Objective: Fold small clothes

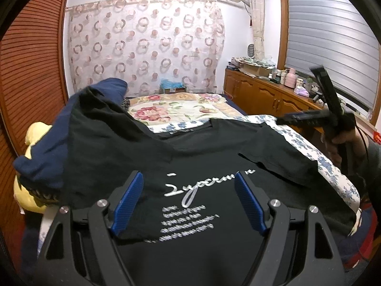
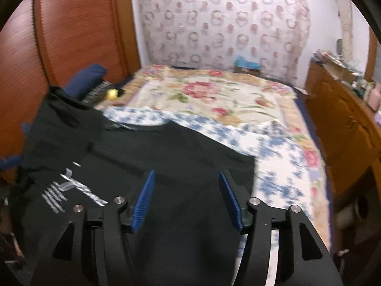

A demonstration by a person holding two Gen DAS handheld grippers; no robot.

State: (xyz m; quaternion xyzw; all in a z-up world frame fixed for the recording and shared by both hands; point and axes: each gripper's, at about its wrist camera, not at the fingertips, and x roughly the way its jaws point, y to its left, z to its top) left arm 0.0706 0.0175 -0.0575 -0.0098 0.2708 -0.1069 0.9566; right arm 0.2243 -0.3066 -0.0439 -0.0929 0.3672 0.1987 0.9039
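Observation:
A black T-shirt [image 1: 197, 157] with white script print lies spread on the bed; it also shows in the right wrist view [image 2: 181, 147]. Its left side is bunched up over a pile of clothes. My left gripper [image 1: 190, 186] is open and empty, hovering above the print. My right gripper [image 2: 187, 183] is open and empty above the shirt's right part. In the left wrist view the right gripper [image 1: 307, 95] is raised at the right, held by a hand, jaws spread.
A navy garment [image 1: 47, 143] and a yellow item [image 1: 35, 133] lie piled at the left. A floral bedspread [image 2: 214, 95] covers the bed. A wooden cabinet [image 1: 262, 93] with clutter stands at the right. A wooden headboard [image 2: 71, 35] is at the left.

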